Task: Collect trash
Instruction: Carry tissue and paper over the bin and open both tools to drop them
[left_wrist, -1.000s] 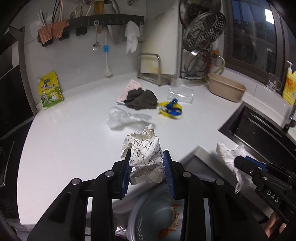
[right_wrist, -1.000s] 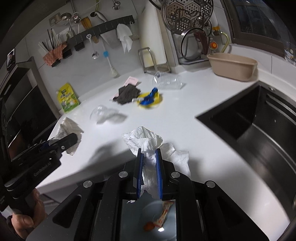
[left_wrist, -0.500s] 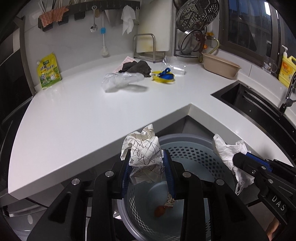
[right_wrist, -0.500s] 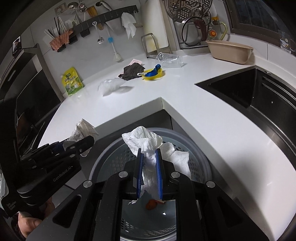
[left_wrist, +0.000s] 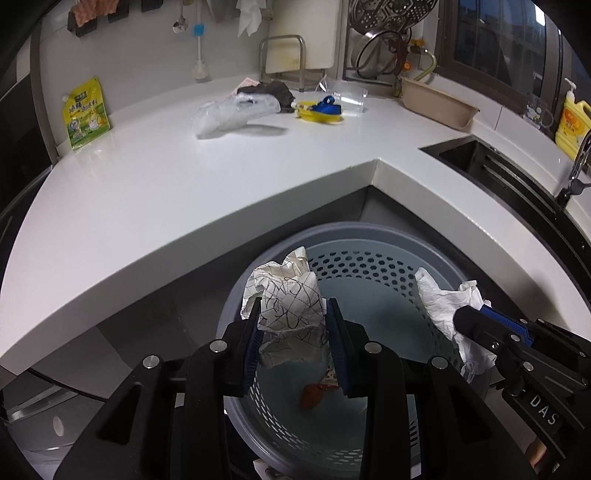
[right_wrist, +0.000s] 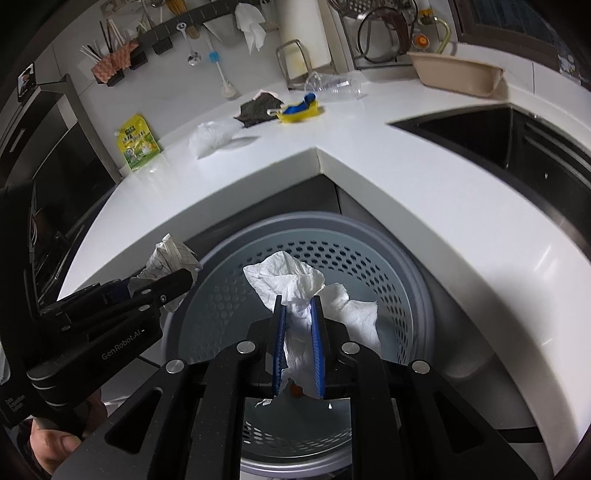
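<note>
The left gripper (left_wrist: 293, 325) grasps a crumpled lined paper (left_wrist: 286, 295), its bulk standing up out of the pads, over the left rim of a grey perforated bin (left_wrist: 369, 258). To its right, the right gripper (right_wrist: 297, 325) is clenched on a white tissue (right_wrist: 291, 280), long axis running along the fingers, loose end spilling right, above the bin's mouth. An orange scrap (left_wrist: 310, 395) lies on the bin floor. Behind, the white corner counter (left_wrist: 147, 192) carries a green pouch (left_wrist: 85, 112), a clear bag (left_wrist: 232, 114), a dark cloth (left_wrist: 273, 90), a yellow dish (left_wrist: 319, 110) and a beige basin (left_wrist: 436, 107); a black sink (right_wrist: 480, 136) sits at right.
</note>
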